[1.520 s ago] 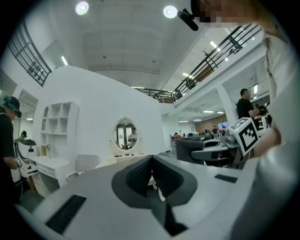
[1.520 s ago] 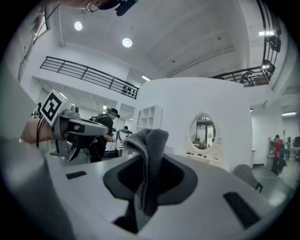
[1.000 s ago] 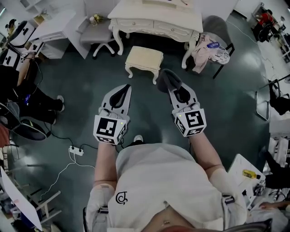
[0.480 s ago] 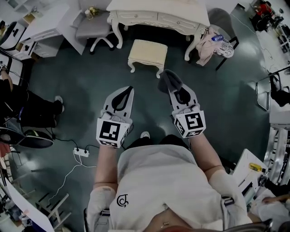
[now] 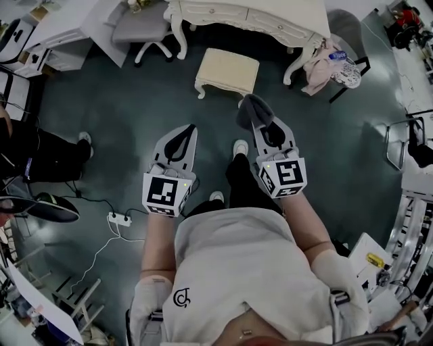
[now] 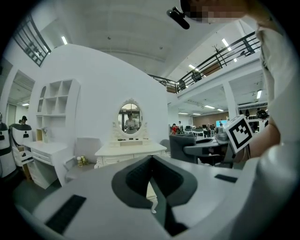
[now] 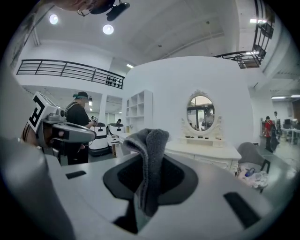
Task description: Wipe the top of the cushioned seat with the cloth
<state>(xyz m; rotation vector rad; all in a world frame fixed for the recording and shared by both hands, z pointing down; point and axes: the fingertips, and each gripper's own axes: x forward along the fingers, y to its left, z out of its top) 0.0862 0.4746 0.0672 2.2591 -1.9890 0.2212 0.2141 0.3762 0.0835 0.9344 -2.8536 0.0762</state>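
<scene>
1. Head view puts the cream, rectangular cushioned seat (image 5: 228, 69), padded on top and standing on carved white legs, well ahead of both tools; it sits on the dark, glossy floor (image 5: 135, 115) just in front of the ornate white dressing table (image 5: 250, 15); nothing touches it, so I judge the wiping not yet begun.
2. At the right gripper (image 5: 259, 127) the fingers are pinching a grey, nubby cloth (image 5: 250, 110); the right gripper view shows that cloth (image 7: 149, 140) as a soft doubled fold rising above the pale plastic tips.
3. The left gripper (image 5: 191, 130) carries nothing; in its own view its fingers (image 6: 140, 176) are pressed together, tip against tip.
4. Risks, as I see them: only 1 fold is clamped, so drag across the padded top could tug the cloth loose; the hard tips lie close under the fold, so a steep approach might scrape them along the upholstery; the light-looking seat may skate on that smooth floor under a firm push, unless the free tool steadies it.
</scene>
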